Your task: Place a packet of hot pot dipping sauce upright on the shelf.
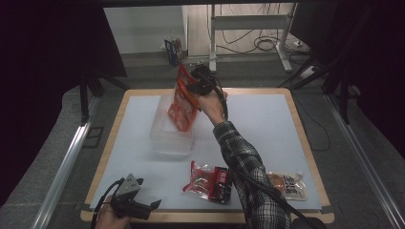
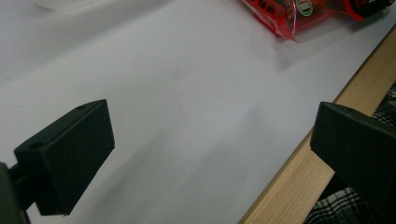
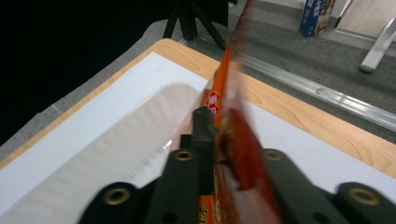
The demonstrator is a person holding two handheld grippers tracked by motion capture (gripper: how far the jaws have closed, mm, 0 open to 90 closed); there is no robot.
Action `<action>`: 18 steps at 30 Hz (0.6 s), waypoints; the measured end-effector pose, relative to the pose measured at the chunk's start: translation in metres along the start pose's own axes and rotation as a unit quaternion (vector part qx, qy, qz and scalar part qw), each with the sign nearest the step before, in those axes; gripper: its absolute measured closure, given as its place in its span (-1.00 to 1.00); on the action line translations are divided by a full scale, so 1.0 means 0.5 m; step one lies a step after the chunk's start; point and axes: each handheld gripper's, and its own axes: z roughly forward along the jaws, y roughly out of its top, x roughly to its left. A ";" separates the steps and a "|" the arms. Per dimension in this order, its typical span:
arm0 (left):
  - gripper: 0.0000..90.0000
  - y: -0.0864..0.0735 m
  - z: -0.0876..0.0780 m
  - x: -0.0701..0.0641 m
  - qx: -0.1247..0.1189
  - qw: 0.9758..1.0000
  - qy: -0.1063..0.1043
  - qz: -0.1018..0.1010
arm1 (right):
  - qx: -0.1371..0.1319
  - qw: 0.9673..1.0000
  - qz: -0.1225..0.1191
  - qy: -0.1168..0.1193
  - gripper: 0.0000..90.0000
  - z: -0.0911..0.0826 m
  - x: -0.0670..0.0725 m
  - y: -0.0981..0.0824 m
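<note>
Your right gripper (image 1: 195,85) is pinching a red snack bag (image 1: 183,102) and holds it up over the clear plastic box (image 1: 168,135). The bag is not inside yet, so I think this one is half done. Your left gripper (image 1: 138,206) is spread wide and holds nothing, near the table edge. Two more packets, a red one (image 1: 208,182) and a pale one (image 1: 288,184), wait on the table (image 1: 258,124).

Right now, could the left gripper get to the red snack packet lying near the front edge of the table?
Probably yes. The left gripper is open and holds nothing, and bare white table lies between it and the red snack packet. The right arm's sleeve sits just beyond the packet, not in the path.
</note>
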 end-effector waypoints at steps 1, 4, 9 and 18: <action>-1.00 0.000 0.000 0.000 0.000 1.000 0.000 0.000 | 0.004 1.000 -0.003 0.001 0.62 -0.001 -0.004 0.000; -1.00 0.000 0.000 0.001 -0.001 1.000 -0.001 -0.003 | 0.008 1.000 -0.014 -0.003 0.28 0.000 -0.009 -0.001; -1.00 -0.001 0.000 0.001 -0.002 1.000 -0.001 -0.006 | 0.008 1.000 -0.026 -0.008 -0.18 0.006 -0.010 -0.007; -1.00 -0.001 0.000 0.001 0.000 1.000 -0.001 -0.006 | 0.017 0.996 -0.082 -0.016 -0.71 0.001 -0.004 -0.012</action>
